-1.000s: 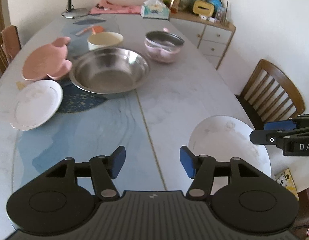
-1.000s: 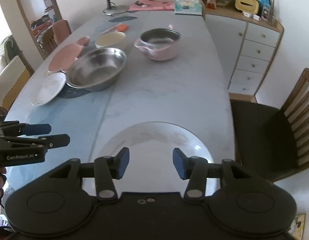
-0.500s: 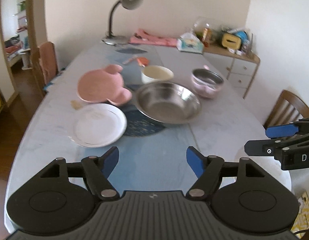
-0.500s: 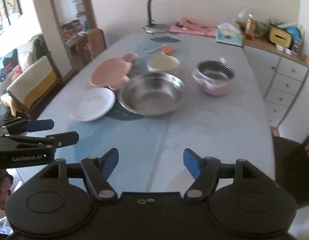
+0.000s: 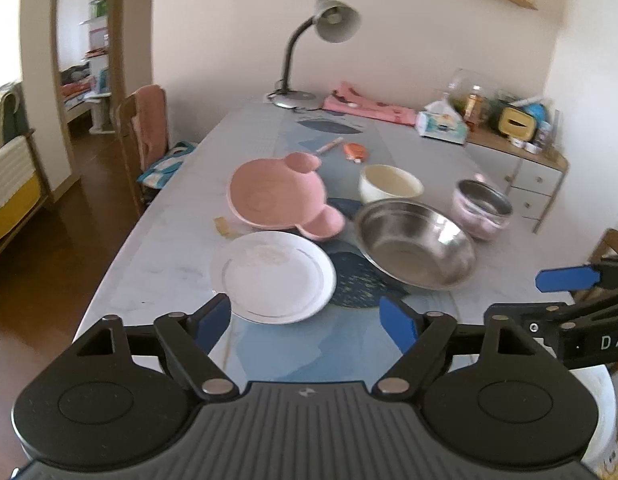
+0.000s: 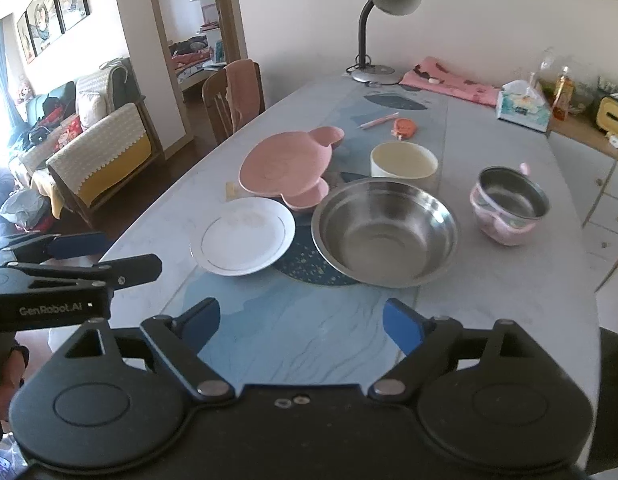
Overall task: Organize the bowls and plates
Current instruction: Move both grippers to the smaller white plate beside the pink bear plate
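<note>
Nothing stacked yet, by the look of it: dishes lying separately on table (image 6: 505,280), task judged near its start.

Left gripper (image 5: 305,322): fingers wide apart, holding nothing. Right gripper (image 6: 301,326): fingers wide apart as well, also empty.

Ahead of left fingers, just beyond the tips: white plate (image 5: 273,278), flat on table. Behind it: pink bear-shaped plate (image 5: 277,196), its ear overlapping white plate's far rim or only very near, not possible to tell. Ahead of right fingers: steel basin (image 6: 385,230) on dark round mat (image 6: 305,266). Farther: cream bowl (image 6: 403,162), and to the right small steel-lined pink bowl (image 6: 509,204), apart from the basin.

Left to do, probably: gathering plates together, nesting bowls.
</note>
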Action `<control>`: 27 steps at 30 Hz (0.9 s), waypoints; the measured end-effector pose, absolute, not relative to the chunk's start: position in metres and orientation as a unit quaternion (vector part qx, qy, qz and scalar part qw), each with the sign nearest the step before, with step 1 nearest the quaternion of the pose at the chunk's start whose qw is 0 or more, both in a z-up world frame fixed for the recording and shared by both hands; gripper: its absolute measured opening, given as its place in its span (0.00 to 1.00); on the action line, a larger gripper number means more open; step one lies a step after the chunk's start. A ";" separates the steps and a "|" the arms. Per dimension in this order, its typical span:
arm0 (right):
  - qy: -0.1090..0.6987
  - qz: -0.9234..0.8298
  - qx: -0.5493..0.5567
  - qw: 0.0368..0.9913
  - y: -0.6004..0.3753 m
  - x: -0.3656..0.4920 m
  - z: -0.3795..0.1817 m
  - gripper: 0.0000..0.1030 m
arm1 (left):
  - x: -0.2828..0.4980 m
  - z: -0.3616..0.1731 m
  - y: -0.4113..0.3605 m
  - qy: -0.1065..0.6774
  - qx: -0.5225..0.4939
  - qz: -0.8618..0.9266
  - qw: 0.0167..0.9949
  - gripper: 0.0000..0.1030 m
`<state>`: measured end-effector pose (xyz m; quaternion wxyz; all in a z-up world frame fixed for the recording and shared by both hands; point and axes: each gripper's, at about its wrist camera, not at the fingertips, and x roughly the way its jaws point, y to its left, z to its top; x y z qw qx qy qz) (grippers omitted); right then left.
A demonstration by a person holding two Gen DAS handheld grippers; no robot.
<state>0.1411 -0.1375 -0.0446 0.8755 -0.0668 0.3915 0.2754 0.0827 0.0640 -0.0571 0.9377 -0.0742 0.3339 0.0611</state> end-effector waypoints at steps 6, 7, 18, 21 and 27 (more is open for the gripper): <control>0.407 0.286 -0.061 0.865 -0.123 0.177 -0.062 0.87 | 0.118 -0.073 0.089 0.355 -0.068 0.100 0.927 1.00; 0.410 0.291 -0.060 0.862 -0.118 0.183 -0.065 0.87 | 0.126 -0.076 0.094 0.358 -0.069 0.105 0.925 1.00; 0.444 0.338 -0.068 0.827 -0.069 0.212 -0.100 0.84 | 0.191 -0.104 0.140 0.383 -0.083 0.130 0.911 1.00; 0.455 0.339 -0.063 0.821 -0.058 0.220 -0.109 0.81 | 0.206 -0.113 0.151 0.398 -0.098 0.119 0.904 1.00; 0.493 0.328 -0.056 0.804 -0.036 0.239 -0.134 0.75 | 0.229 -0.130 0.169 0.418 -0.127 0.113 0.892 1.00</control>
